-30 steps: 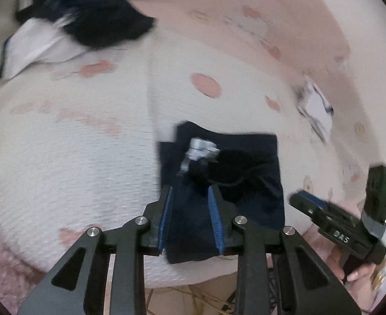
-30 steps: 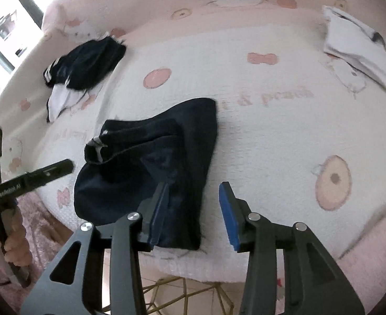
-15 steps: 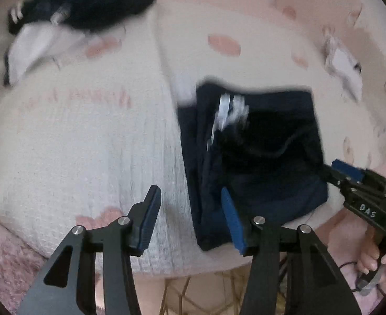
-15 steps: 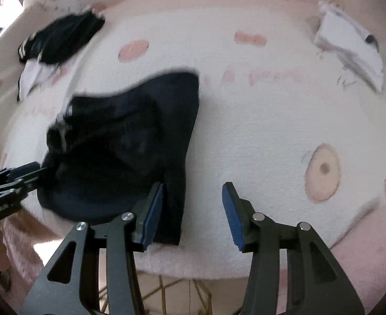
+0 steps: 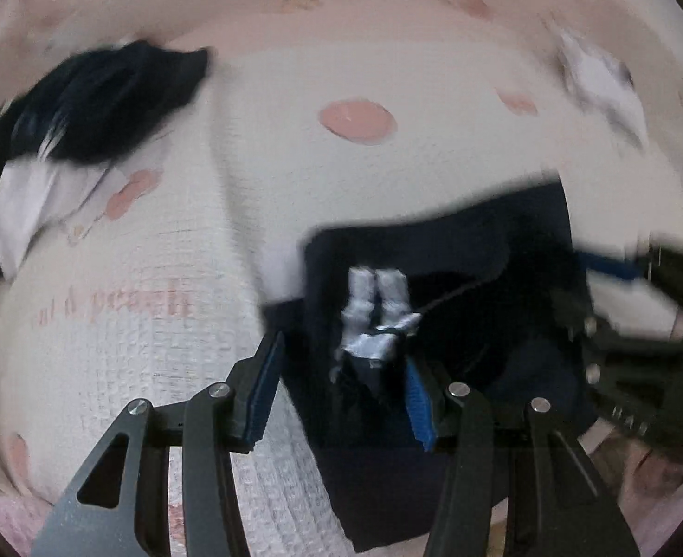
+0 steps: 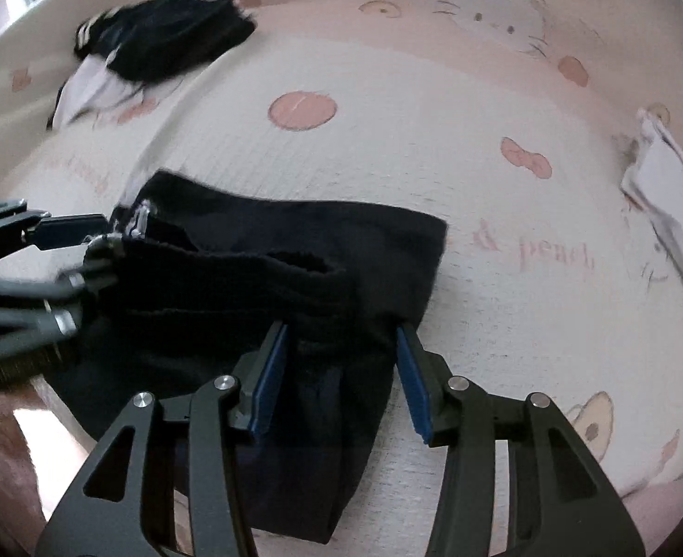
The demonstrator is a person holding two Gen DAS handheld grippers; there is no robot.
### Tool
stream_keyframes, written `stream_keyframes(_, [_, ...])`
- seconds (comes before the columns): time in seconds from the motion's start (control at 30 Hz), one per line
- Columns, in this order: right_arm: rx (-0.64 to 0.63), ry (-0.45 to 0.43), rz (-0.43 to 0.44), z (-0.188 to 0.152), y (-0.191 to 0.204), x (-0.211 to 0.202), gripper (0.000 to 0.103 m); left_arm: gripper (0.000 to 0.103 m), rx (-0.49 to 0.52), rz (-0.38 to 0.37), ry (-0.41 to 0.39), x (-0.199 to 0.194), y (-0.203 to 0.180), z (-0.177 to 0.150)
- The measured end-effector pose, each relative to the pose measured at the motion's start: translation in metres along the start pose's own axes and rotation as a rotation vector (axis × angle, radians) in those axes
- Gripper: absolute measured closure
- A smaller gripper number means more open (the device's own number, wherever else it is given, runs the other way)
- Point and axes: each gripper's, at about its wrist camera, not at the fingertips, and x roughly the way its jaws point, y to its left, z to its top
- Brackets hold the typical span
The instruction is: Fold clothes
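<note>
Left hand-held gripper (image 5: 341, 392): jaws spread wide, straddling the waistband end of the dark navy shorts (image 5: 457, 325), blue pads not pressed to the cloth; nothing gripped.
Right hand-held gripper (image 6: 341, 373): jaws wide apart over the near hem of the shorts, cloth lying loose between the pads; nothing clamped.
Dark navy shorts (image 6: 267, 306): partly folded, bunched, lying at the near edge of the bed, a corner hanging over that edge; waistband gaping on the left side.
White label (image 5: 378, 311): inside the waistband, just ahead of the left gripper.
Bed cover (image 6: 434, 162): white textured blanket with pink dots, bows and cartoon-cat prints, pink lettering beside the shorts.
Heap of black and white clothes (image 6: 156, 42): far left of the bed, well apart from the shorts.
Folded white garment (image 6: 666, 204): far right of the bed, well apart from the shorts; blurred in the left wrist view.
</note>
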Motion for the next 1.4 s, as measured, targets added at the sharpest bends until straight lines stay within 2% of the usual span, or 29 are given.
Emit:
stream_keyframes(0.07, [0.061, -0.039, 0.001, -0.001, -0.009, -0.005, 0.051, 0.052, -0.058, -0.033, -0.020, -0.002, 0.008, 0.004])
stream_keyframes(0.2, [0.116, -0.098, 0.045, 0.003, -0.017, -0.019, 0.050, 0.052, -0.174, -0.098, -0.061, -0.005, 0.025, 0.011])
stream_keyframes(0.3, [0.111, -0.110, 0.086, 0.007, -0.013, -0.024, 0.049, 0.052, -0.166, -0.095, -0.049, 0.002, 0.023, 0.013])
stream_keyframes(0.53, [0.087, -0.002, 0.003, 0.008, -0.014, 0.008, 0.047, 0.052, -0.137, -0.083, -0.015, 0.018, 0.018, 0.018])
stream_keyframes(0.63, [0.184, -0.009, 0.053, 0.008, -0.031, 0.002, 0.046, 0.052, -0.136, -0.080, -0.011, 0.021, 0.018, 0.019])
stream_keyframes(0.73, [0.262, -0.085, 0.092, 0.006, -0.050, -0.018, 0.045, 0.052, -0.165, -0.082, -0.033, 0.012, 0.023, 0.017])
stream_keyframes(0.8, [0.293, -0.104, 0.097, 0.004, -0.059, -0.027, 0.045, 0.052, -0.184, -0.084, -0.047, 0.006, 0.027, 0.015])
stream_keyframes(0.97, [0.280, -0.092, 0.106, 0.003, -0.053, -0.036, 0.045, 0.052, -0.210, -0.092, -0.074, -0.008, 0.032, 0.010])
stream_keyframes(1.1, [0.143, -0.031, 0.127, 0.001, -0.026, -0.028, 0.045, 0.052, -0.175, -0.113, -0.087, -0.007, 0.024, 0.012])
stream_keyframes(1.17, [0.069, -0.003, 0.057, -0.001, -0.011, -0.017, 0.045, 0.052, -0.238, -0.140, -0.103, -0.009, 0.036, 0.017])
stream_keyframes(1.2, [0.056, -0.002, 0.009, -0.001, -0.010, -0.013, 0.045, 0.052, -0.315, -0.191, -0.111, -0.010, 0.050, 0.019])
stream_keyframes(1.27, [0.096, 0.002, -0.037, 0.002, -0.018, -0.008, 0.046, 0.052, -0.379, -0.205, -0.117, -0.014, 0.067, 0.017])
stream_keyframes(1.33, [0.193, -0.020, 0.001, 0.006, -0.034, -0.014, 0.046, 0.052, -0.434, -0.209, -0.122, -0.018, 0.082, 0.015])
stream_keyframes(1.4, [0.208, -0.047, 0.035, 0.009, -0.037, -0.020, 0.045, 0.053, -0.356, -0.179, -0.091, -0.014, 0.069, 0.015])
